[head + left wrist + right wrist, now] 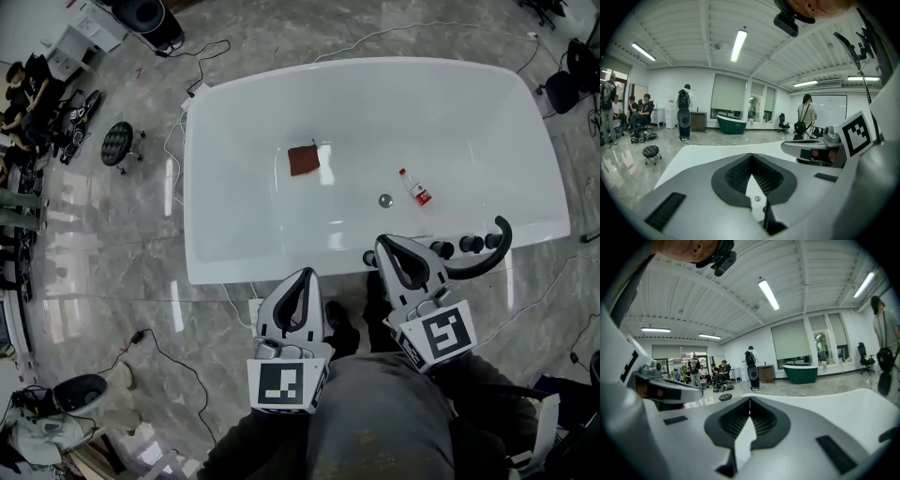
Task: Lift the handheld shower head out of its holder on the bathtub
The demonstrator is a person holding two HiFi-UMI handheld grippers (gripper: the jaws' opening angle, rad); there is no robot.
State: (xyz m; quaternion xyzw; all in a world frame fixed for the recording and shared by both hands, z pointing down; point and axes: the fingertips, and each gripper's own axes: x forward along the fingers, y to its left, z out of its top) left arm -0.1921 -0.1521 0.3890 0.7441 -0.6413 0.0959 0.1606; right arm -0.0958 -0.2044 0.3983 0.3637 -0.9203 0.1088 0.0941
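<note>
While both grippers are held side by side before the near rim of the tub (216,253), their jaws are fully closed and nothing is between them. The left gripper (307,275) (751,155) has its tips at the outer edge of this rim. The right gripper (382,241) (749,399) reaches a little farther, with its tips over the rim. Each one has smooth grey shells and black ribbed pads that meet in one line. Both point away from the person and slightly down, and their marker cubes (281,382) are the parts farthest from the tub.

Just to the right of the right gripper, the shower head (495,251) rests on the same rim. It is black, thin and curved like a hook, and no jaw holds it. Three round black knobs (466,244) stand beside it on the rim.

The tub is white, glossy and has rounded corners. On its bottom lie a square red-brown cloth (303,160), a small clear bottle (415,187) with a red label, and a round metal drain (384,200). Beyond the tub's left end, a black round stool (117,142) stands on the shiny grey stone floor (112,244).
</note>
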